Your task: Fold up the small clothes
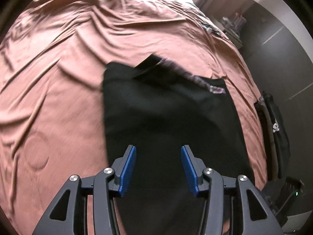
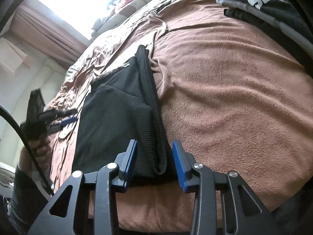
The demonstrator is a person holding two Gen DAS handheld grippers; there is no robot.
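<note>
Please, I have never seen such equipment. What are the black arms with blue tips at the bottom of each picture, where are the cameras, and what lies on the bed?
There is no robot: a person holds one hand-held two-finger clamp in each hand, each with a wide-angle camera looking forward along its fingers. One picture comes from the left gripper, the other from the right gripper. In the right view the left tool shows at the left edge, held by a hand. A black garment, partly folded, lies on a bed with a pinkish-brown blanket. More dark clothes lie near the edge. Both grippers stand open; the right one straddles the garment's ribbed edge, not pressing it.
</note>
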